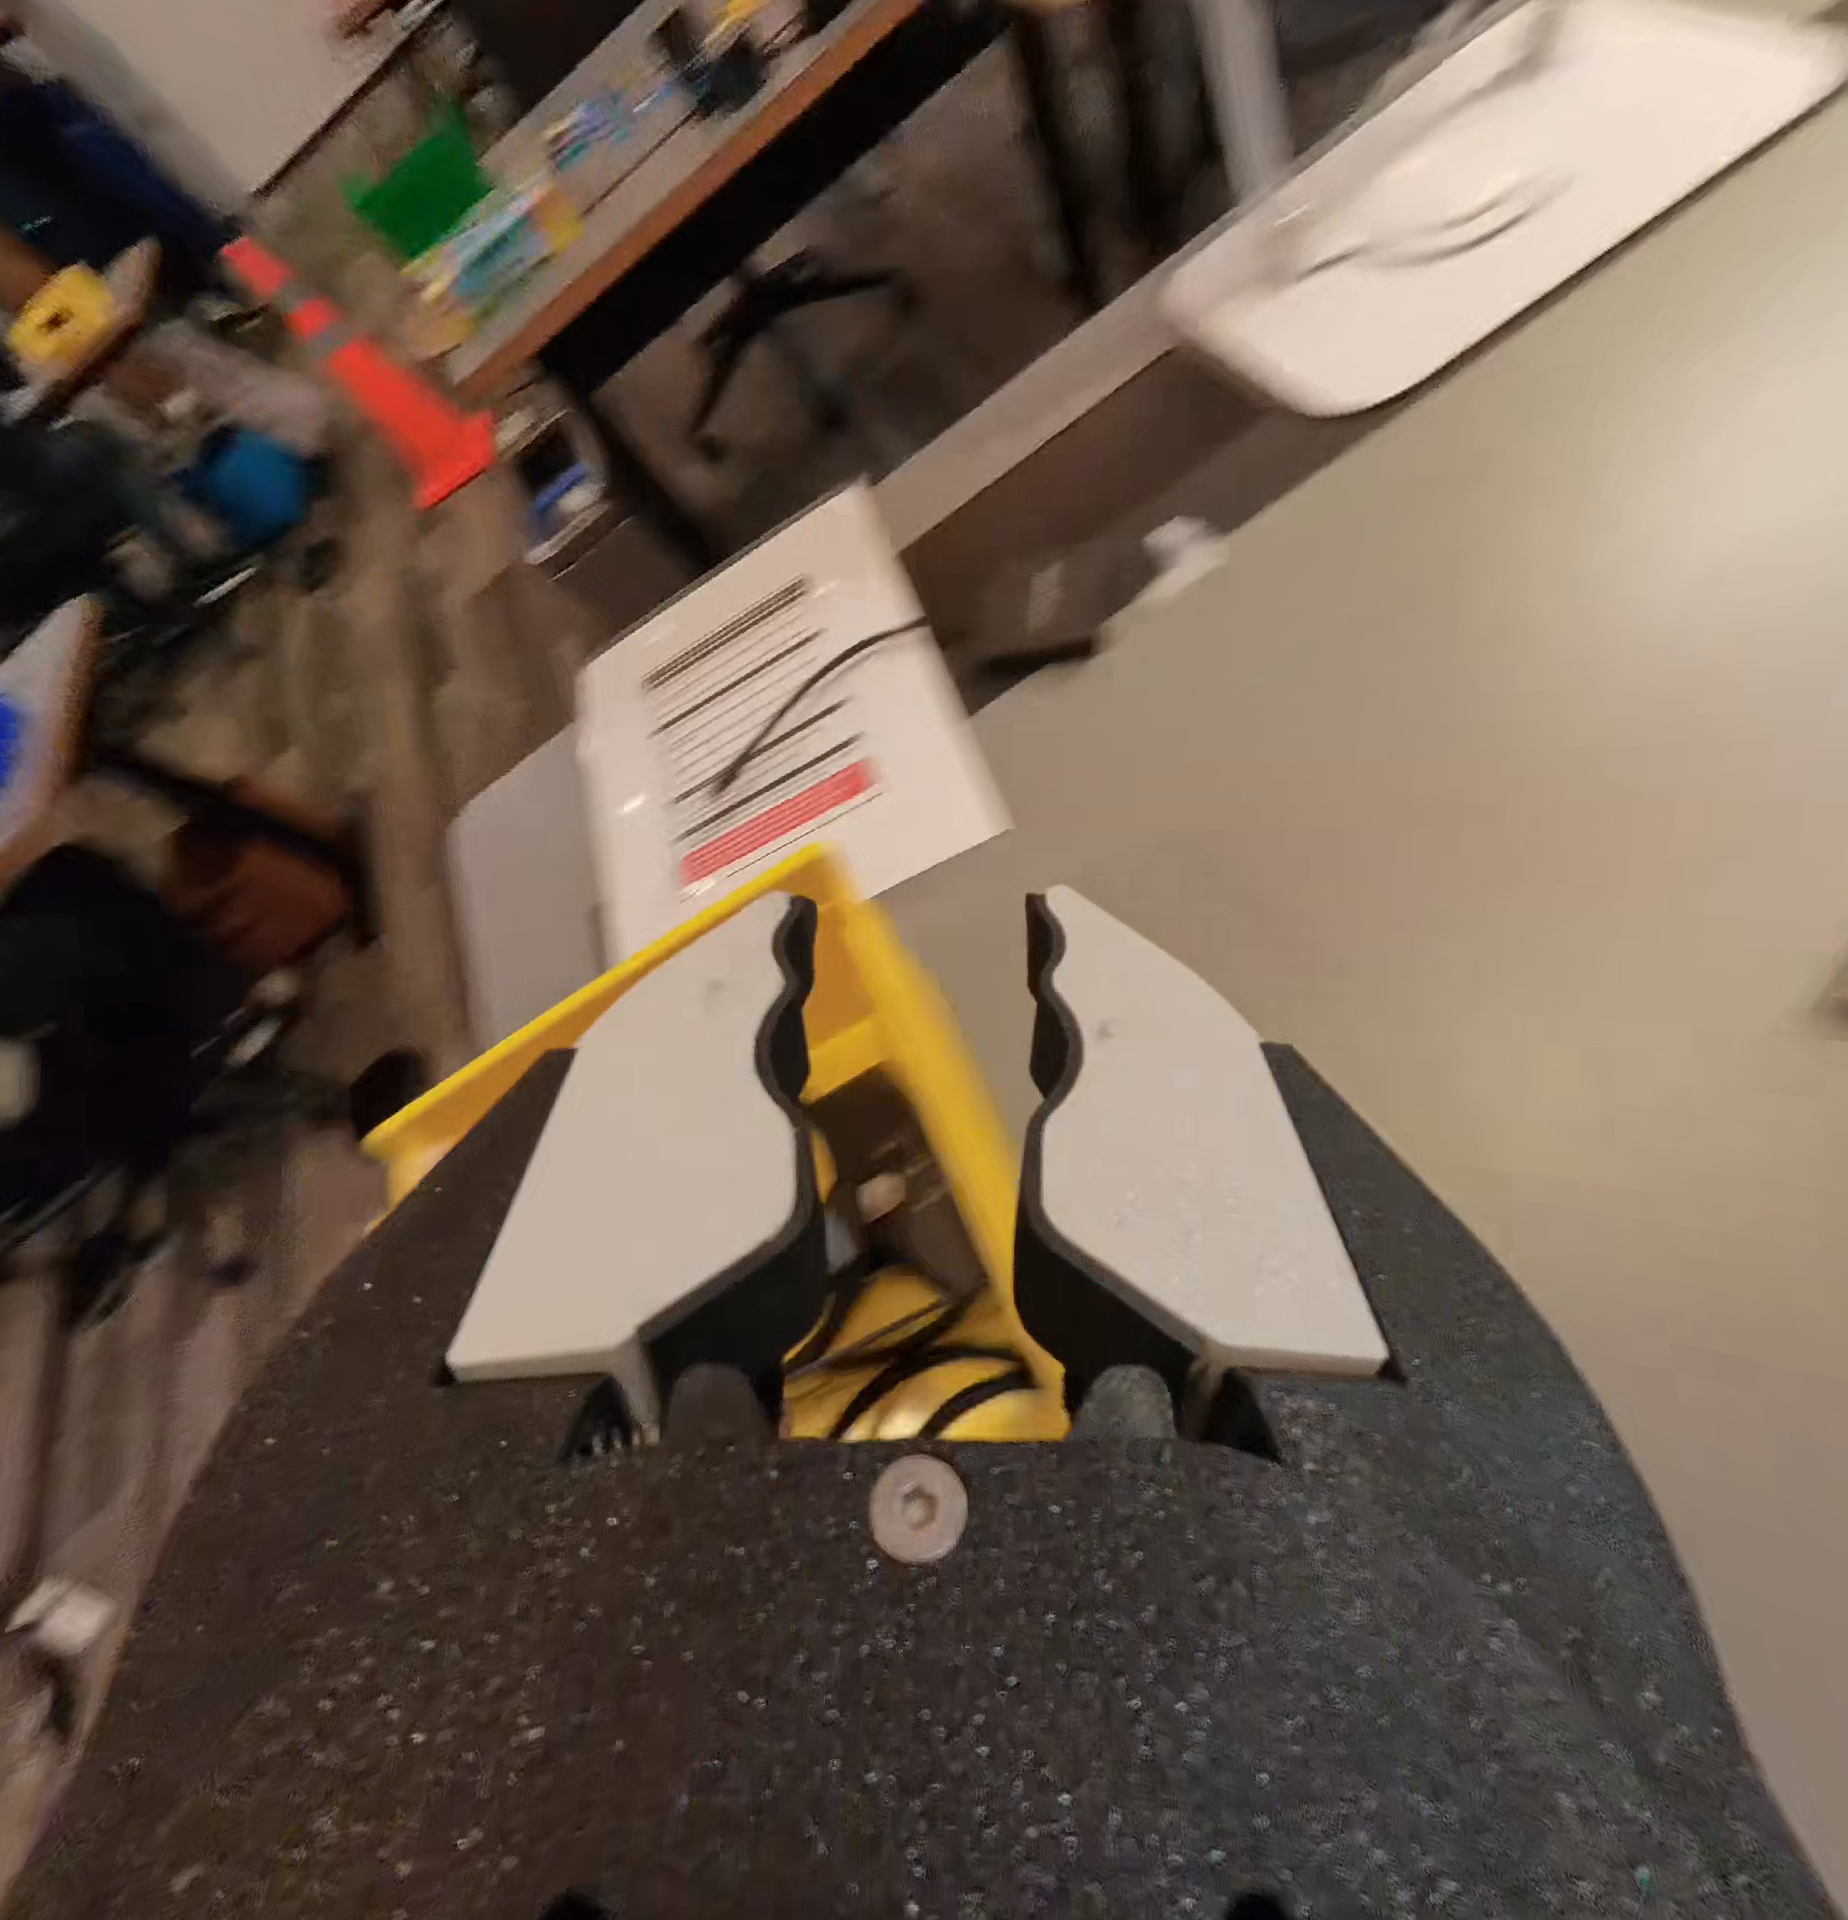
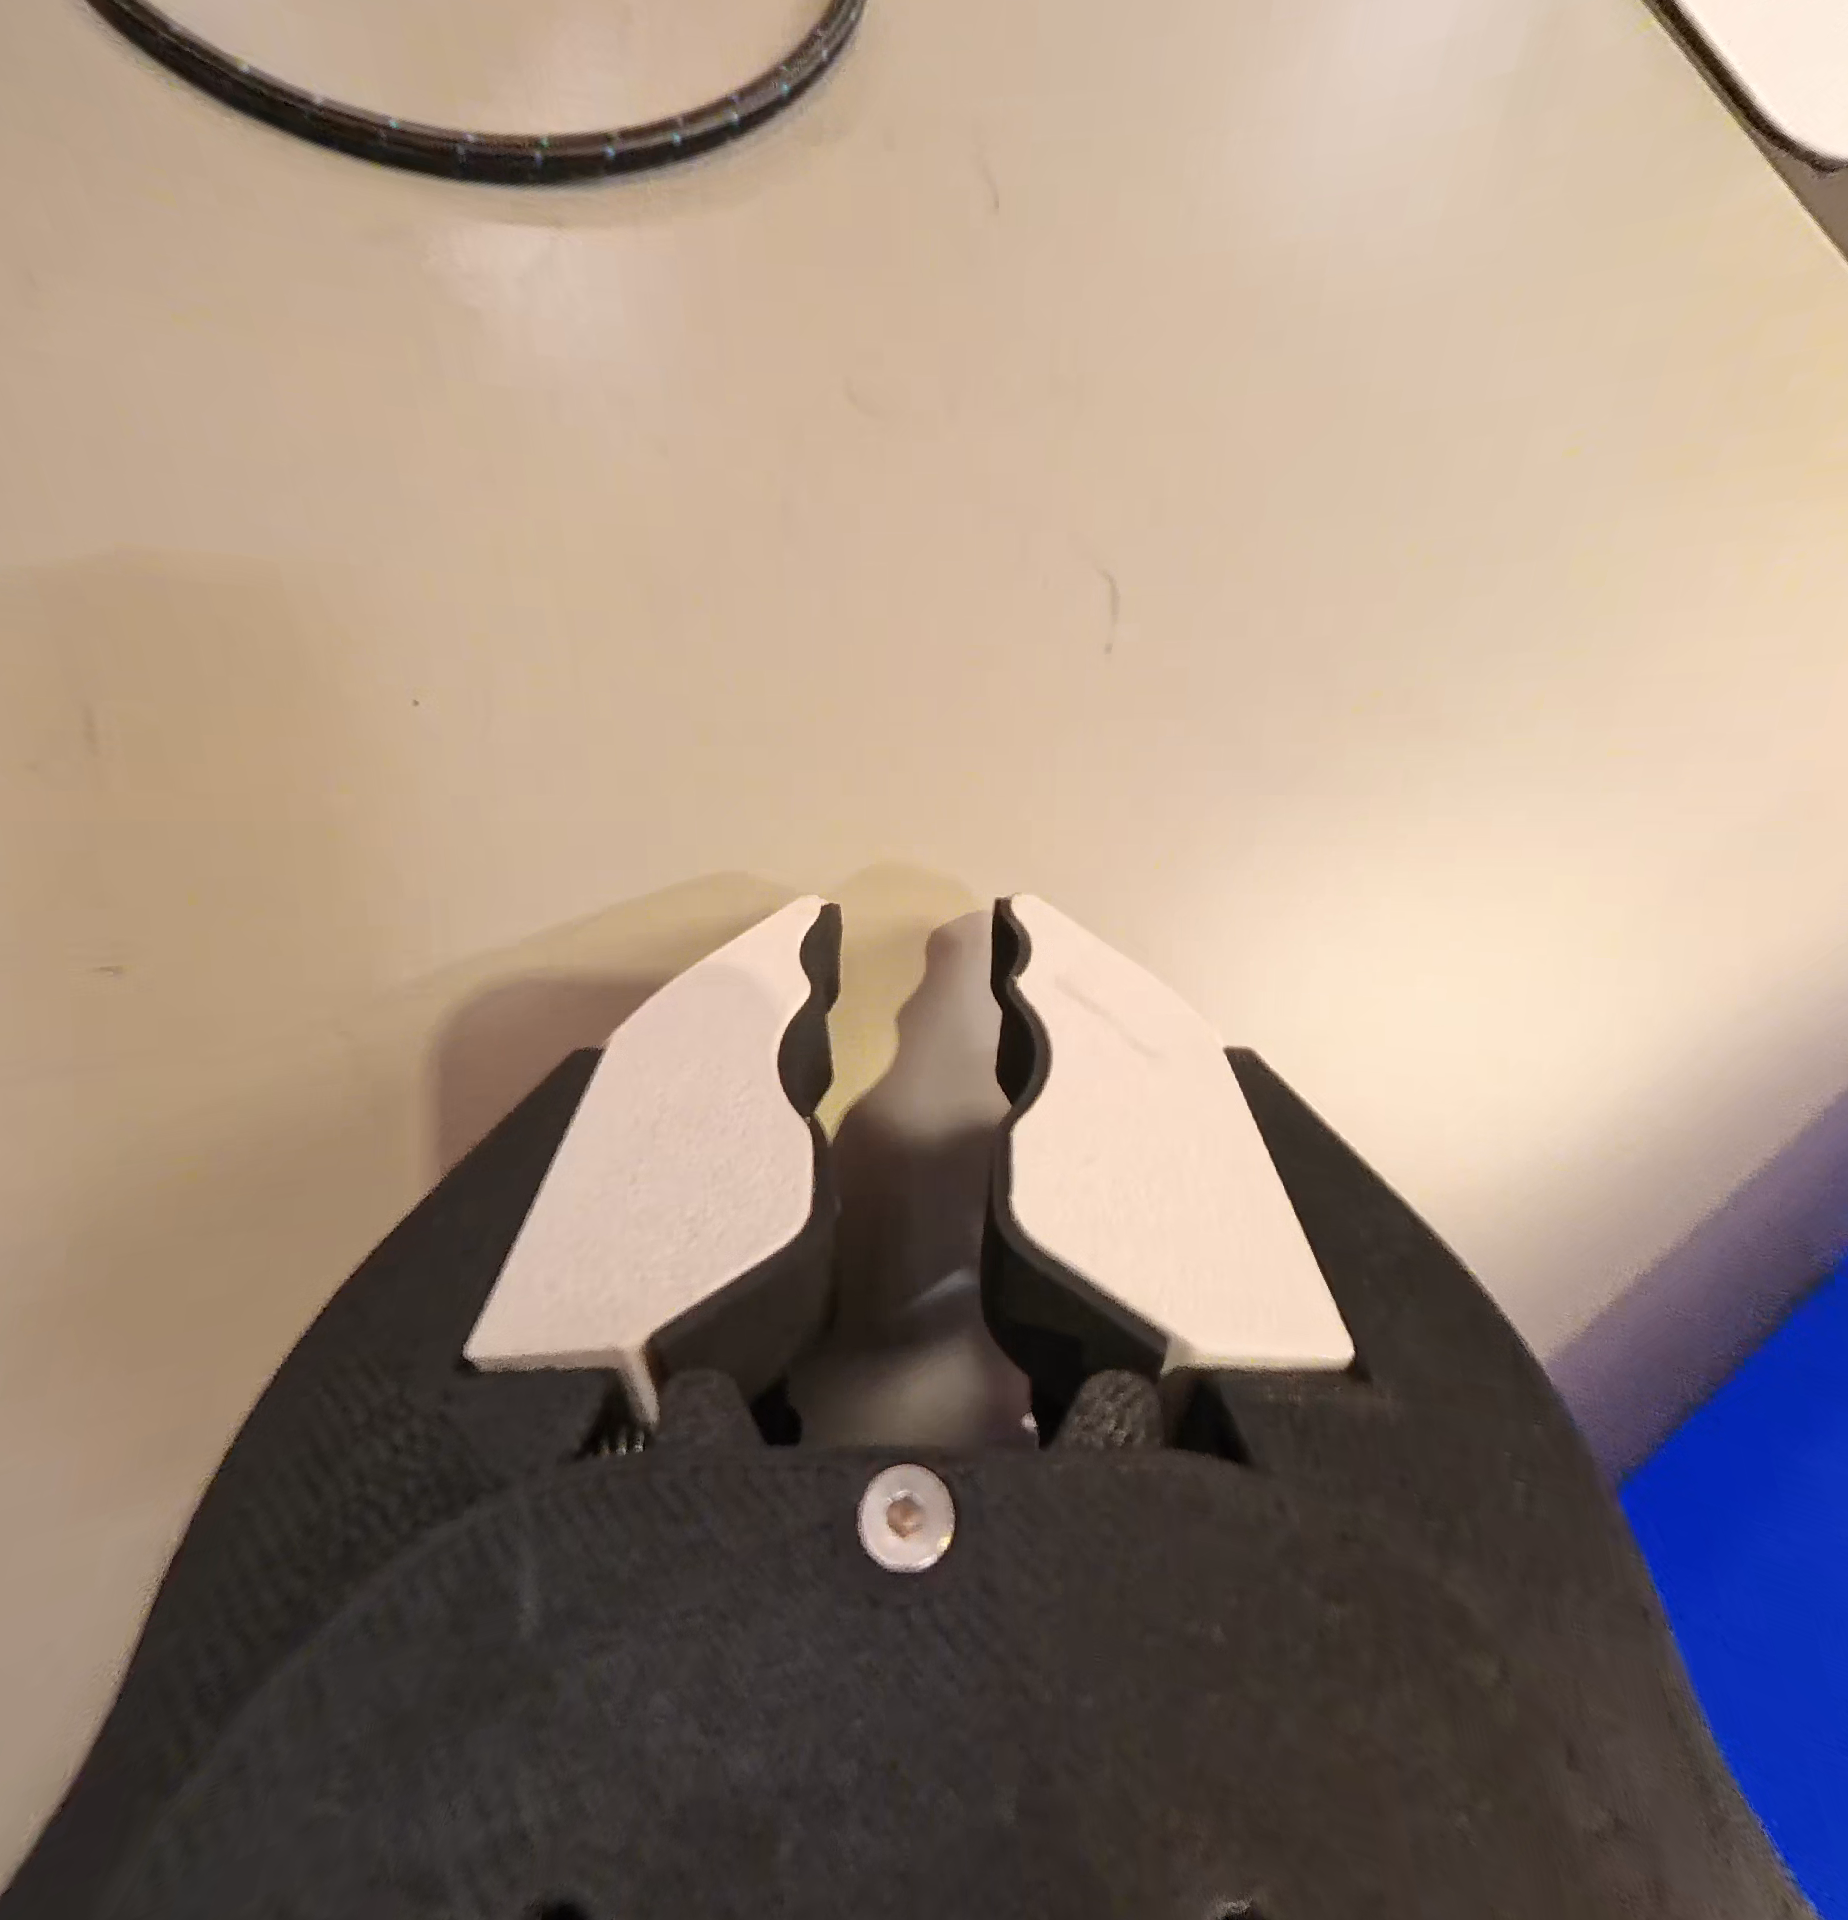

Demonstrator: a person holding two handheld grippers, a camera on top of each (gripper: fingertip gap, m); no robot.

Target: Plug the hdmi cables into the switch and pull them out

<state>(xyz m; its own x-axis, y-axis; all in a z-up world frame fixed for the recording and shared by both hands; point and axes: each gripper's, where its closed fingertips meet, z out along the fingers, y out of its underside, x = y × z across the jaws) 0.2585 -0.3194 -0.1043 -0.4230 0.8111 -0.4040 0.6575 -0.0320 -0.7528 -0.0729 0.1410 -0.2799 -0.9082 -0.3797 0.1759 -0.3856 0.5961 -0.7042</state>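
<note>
In the left wrist view, which is blurred by motion, my left gripper (image 1: pixel 920 914) is open and empty above a yellow bin (image 1: pixel 930 1049) at the table's near-left edge. The bin holds black wires and a dark item that I cannot identify. A thin black cable (image 1: pixel 795 696) lies across a white printed sheet (image 1: pixel 899 810) beyond the bin. In the right wrist view my right gripper (image 2: pixel 915 914) is open with a narrow gap, empty, just above the bare beige table (image 2: pixel 1003 520). A loop of black braided cable (image 2: pixel 484 156) lies on the table far ahead at top left. No switch is in view.
A white tray (image 1: pixel 1522 208) lies at the table's far end; its corner shows in the right wrist view (image 2: pixel 1782 83). Beyond the table edge stand an orange cone (image 1: pixel 380 384), desks and chairs. A blue surface (image 2: pixel 1782 1507) lies below the table's right edge. Left tips to right tips: about 60 cm.
</note>
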